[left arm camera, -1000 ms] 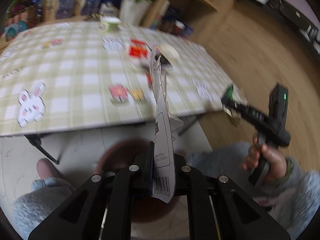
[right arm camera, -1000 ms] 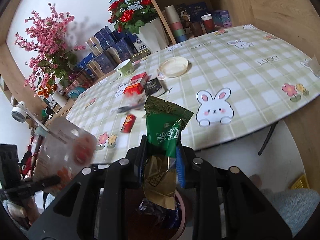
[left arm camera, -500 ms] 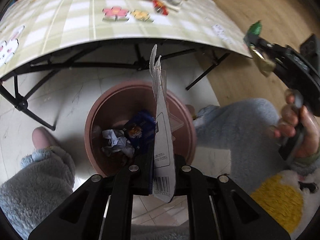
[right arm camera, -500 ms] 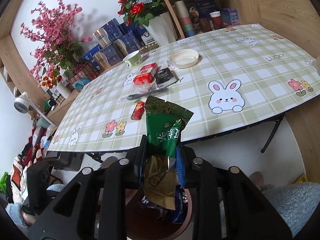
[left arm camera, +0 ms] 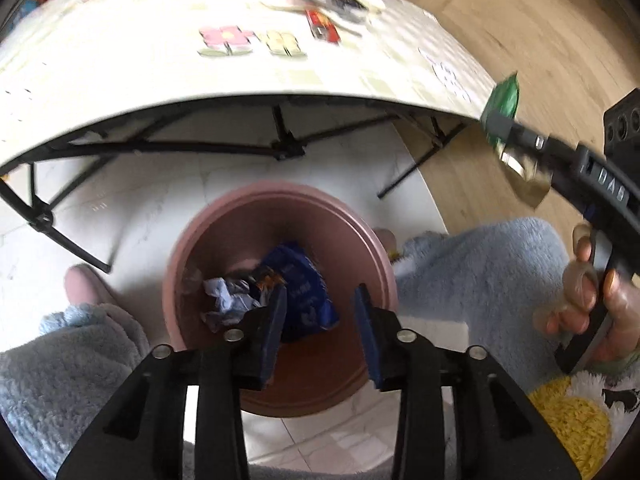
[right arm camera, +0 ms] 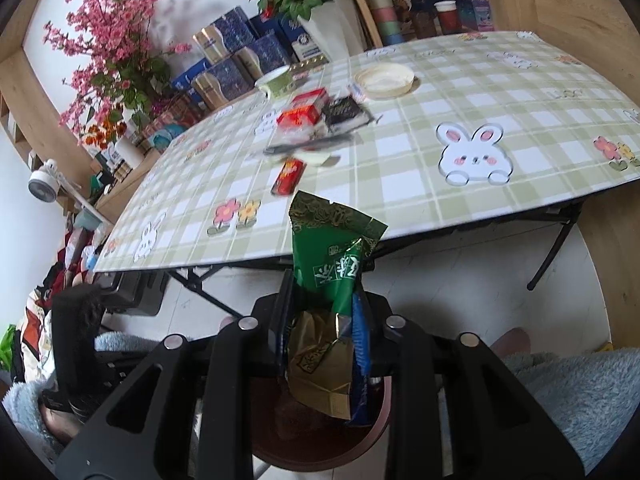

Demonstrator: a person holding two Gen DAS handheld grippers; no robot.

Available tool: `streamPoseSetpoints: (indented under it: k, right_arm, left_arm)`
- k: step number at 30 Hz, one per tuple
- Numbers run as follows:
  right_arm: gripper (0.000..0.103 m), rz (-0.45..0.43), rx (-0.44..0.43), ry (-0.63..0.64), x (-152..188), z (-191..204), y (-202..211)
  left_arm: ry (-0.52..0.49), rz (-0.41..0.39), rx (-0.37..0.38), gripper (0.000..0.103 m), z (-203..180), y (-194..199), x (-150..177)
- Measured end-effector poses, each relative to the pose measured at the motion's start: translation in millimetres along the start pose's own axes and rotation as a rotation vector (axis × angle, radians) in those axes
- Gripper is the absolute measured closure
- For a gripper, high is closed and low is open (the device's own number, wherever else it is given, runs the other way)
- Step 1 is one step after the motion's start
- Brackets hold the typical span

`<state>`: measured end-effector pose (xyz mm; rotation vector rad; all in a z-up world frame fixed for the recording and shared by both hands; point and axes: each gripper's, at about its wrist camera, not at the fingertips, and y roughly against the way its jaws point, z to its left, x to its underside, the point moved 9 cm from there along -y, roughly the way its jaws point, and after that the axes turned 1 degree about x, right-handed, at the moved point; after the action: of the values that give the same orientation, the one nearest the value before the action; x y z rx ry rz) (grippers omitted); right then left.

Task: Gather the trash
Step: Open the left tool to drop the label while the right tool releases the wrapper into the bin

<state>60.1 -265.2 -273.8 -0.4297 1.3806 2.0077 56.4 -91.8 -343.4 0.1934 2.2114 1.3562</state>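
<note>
A round brown bin (left arm camera: 280,196) stands on the white floor under the table edge. In it lie a blue wrapper (left arm camera: 304,280) and crumpled paper (left arm camera: 226,300). My left gripper (left arm camera: 320,294) hangs right above the bin, its jaws opening with nothing between them. My right gripper (right arm camera: 324,288) is shut on a green and gold wrapper (right arm camera: 332,240), just over the bin's near rim (right arm camera: 380,420). The left wrist view shows that gripper (left arm camera: 500,128) at the right with the green wrapper (left arm camera: 502,100), off to the side of the bin.
The checked table (right arm camera: 400,160) carries more litter: a red packet (right arm camera: 288,176), a red box (right arm camera: 304,112), a black packet (right arm camera: 344,112), a white lid (right arm camera: 384,78). Black table legs (left arm camera: 280,136) stand behind the bin. The person's fluffy blue legs (left arm camera: 480,264) flank it.
My left gripper sank from table height to just above the bin and then opened; the white card pack it held is gone from its jaws. My right gripper kept its wrapper and dipped slightly.
</note>
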Motion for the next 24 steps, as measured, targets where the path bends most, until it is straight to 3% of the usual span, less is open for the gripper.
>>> streamPoseSetpoints:
  k: [6, 13, 17, 24]
  right_arm:
    - [0.075, 0.056, -0.007, 0.050, 15.4, 12.1, -14.7]
    - [0.074, 0.133, -0.018, 0.130, 37.7, 27.5, -33.3]
    - [0.074, 0.199, -0.026, 0.159, 52.6, 31.2, -45.0]
    - [0.071, 0.262, -0.025, 0.178, 70.0, 33.9, -57.0]
  left_arm:
    - [0.082, -0.204, -0.127, 0.038, 20.4, 40.4, -15.3]
    - [0.229, -0.403, -0.193, 0.014, 48.6, 83.6, -24.1]
    - [0.276, -0.447, -0.204, 0.010, 58.2, 91.7, -28.2]
    - [0.295, -0.439, -0.209, 0.008, 63.2, 90.5, -23.4]
